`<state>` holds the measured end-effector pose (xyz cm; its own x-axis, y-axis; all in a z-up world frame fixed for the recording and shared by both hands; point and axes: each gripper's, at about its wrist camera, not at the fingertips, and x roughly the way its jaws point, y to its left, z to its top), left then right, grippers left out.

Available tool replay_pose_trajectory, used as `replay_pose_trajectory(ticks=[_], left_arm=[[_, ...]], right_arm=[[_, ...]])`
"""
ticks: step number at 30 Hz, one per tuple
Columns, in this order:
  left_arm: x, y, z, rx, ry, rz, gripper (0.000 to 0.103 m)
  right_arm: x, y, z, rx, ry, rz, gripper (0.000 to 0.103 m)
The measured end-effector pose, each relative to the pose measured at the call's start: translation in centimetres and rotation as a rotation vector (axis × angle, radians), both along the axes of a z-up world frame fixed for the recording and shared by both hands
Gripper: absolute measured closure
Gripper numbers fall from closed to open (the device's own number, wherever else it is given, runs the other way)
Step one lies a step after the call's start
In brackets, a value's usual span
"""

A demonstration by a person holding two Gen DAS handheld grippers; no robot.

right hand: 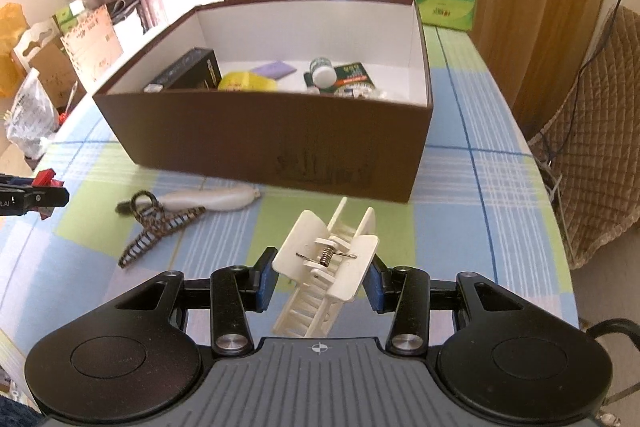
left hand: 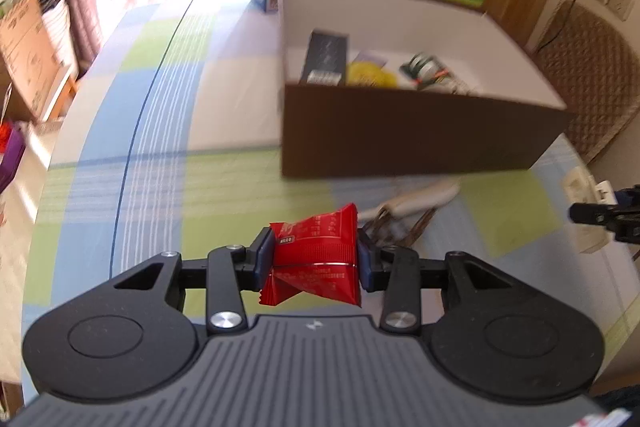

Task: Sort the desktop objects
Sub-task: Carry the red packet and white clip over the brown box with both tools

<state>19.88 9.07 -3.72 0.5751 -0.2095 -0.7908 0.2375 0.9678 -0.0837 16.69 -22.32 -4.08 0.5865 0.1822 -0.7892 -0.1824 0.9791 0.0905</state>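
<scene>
Both grippers loaded — brown box open, partly filled.

Left gripper point(left hand: 316, 259) is clenched on a red snack packet point(left hand: 316, 255) at lower centre of its view; right gripper point(right hand: 322, 277) grips a white hair claw clip point(right hand: 326, 267), lower centre. Brown box point(right hand: 256, 135), mid-frame on the checked tablecloth point(right hand: 480, 163), holds a black carton point(right hand: 188, 71) at its left, a yellow item point(right hand: 246, 81), a purple card point(right hand: 274, 69), a white-capped bottle point(right hand: 322, 71) and a green packet point(right hand: 352, 75) — right side. A patterned claw clip point(right hand: 156, 227) and white handled item point(right hand: 212, 201) lie on the cloth at centre left.
</scene>
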Motion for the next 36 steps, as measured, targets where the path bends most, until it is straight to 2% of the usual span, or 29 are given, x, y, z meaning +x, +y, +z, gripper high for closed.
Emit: replay_pose_trajectory(ticks=[10,17,28,36], left_arm=[[1.5,-3.0,3.9,-0.072,-0.103,-0.073,0.067],[3.9,-5.6,5.7,-0.084,-0.165,-0.118,0.067],[10.0,-9.1,6.4,-0.093,-0.182,-0.165,0.067],[15.6,-11.6,4.5,-0.058,-0.143,-0.177,0.067]], right_arm=[[1.6,0.0,3.5,0.032,-0.089,0.029,0.061],[3.8,0.2,5.7,0.047,-0.149,0.057,0.061],[9.8,0.7,7.3,0.04,-0.211,0.091,0.061],[15.9,0.6,6.2,-0.011,-0.192,0.104,0.061]])
